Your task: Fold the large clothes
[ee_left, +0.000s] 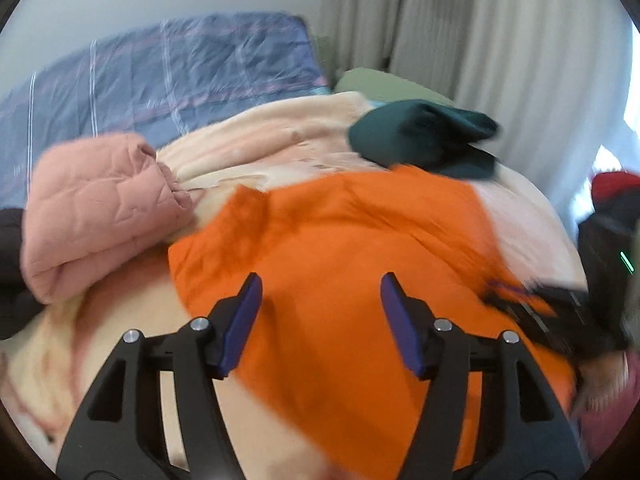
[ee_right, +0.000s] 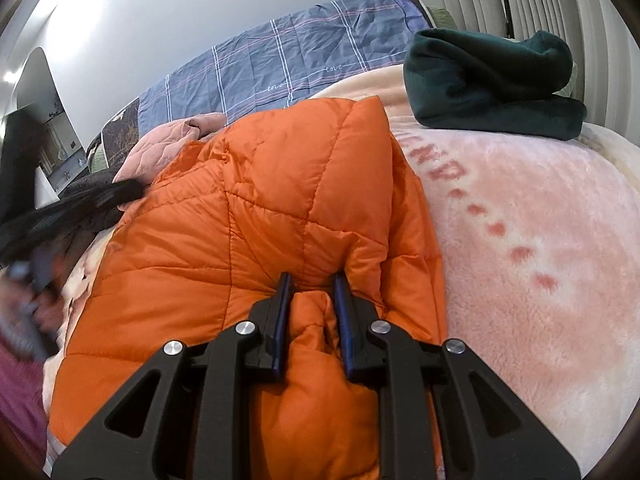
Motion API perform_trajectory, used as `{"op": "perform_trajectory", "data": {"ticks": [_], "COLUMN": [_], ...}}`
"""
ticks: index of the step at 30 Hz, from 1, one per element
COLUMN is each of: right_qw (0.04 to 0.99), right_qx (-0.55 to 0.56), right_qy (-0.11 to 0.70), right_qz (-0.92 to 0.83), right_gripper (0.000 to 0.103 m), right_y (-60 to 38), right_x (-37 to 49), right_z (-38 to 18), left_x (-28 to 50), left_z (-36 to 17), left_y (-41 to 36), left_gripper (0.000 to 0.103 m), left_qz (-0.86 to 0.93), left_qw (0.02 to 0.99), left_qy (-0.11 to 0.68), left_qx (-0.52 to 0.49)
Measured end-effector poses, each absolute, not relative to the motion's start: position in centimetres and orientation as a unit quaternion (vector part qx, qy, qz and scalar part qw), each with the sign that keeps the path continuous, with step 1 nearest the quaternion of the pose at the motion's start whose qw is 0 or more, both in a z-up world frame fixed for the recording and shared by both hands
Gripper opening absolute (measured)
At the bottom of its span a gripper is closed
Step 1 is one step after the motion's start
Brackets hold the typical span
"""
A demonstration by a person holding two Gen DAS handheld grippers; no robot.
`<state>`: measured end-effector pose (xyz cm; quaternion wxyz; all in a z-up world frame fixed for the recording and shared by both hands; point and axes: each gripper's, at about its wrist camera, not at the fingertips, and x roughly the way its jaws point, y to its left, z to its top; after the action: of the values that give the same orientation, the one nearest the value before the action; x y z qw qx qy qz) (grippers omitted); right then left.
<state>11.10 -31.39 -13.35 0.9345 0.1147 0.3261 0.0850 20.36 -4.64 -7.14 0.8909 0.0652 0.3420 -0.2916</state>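
An orange quilted puffer jacket (ee_left: pixel 340 248) lies spread on a pale pink fleece blanket (ee_right: pixel 540 220) on a bed. It fills the middle of the right wrist view (ee_right: pixel 240 208). My left gripper (ee_left: pixel 321 284) is open and empty, hovering over the jacket; this view is blurred. My right gripper (ee_right: pixel 310 280) is shut on a bunched fold of the orange jacket at its near edge. The right gripper also shows blurred at the right of the left wrist view (ee_left: pixel 532 312).
A folded pink quilted garment (ee_left: pixel 96 208) lies left of the jacket. A folded dark green garment (ee_right: pixel 492 84) sits at the far right of the blanket. A blue plaid bedsheet (ee_right: pixel 300 56) lies behind. Curtains (ee_left: pixel 480 40) hang at the right.
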Motion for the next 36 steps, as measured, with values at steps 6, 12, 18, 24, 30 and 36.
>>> {"op": "perform_trajectory", "data": {"ticks": [6, 12, 18, 24, 30, 36], "right_qw": [0.934, 0.935, 0.936, 0.936, 0.934, 0.935], "right_qx": [0.118, 0.118, 0.117, 0.108, 0.119, 0.119], "right_qy": [0.325, 0.324, 0.321, 0.321, 0.321, 0.318], "right_qz": [0.088, 0.088, 0.085, 0.093, 0.098, 0.1], "right_gripper": [0.02, 0.02, 0.02, 0.02, 0.02, 0.021], "right_y": [-31.5, -31.6, -31.7, -30.9, -31.2, -31.3], "right_x": [11.1, 11.1, 11.1, 10.9, 10.8, 10.7], "right_z": [-13.4, -13.5, -13.5, -13.6, -13.6, -13.6], "left_x": [7.5, 2.3, 4.5, 4.5, 3.4, 2.1], "left_z": [-8.0, -10.4, -12.2, -13.1, -12.9, -8.0], "left_y": [-4.2, -7.4, -10.0, -6.0, -4.3, -2.4], "left_gripper": [0.084, 0.085, 0.086, 0.086, 0.081, 0.031], "left_qz": [-0.321, -0.304, -0.184, -0.142, -0.181, -0.29], "left_qw": [0.877, 0.879, 0.909, 0.913, 0.898, 0.877], "left_qy": [0.342, 0.343, 0.341, 0.356, 0.381, 0.374], "left_qx": [0.103, 0.134, 0.153, 0.143, 0.125, 0.086]}}
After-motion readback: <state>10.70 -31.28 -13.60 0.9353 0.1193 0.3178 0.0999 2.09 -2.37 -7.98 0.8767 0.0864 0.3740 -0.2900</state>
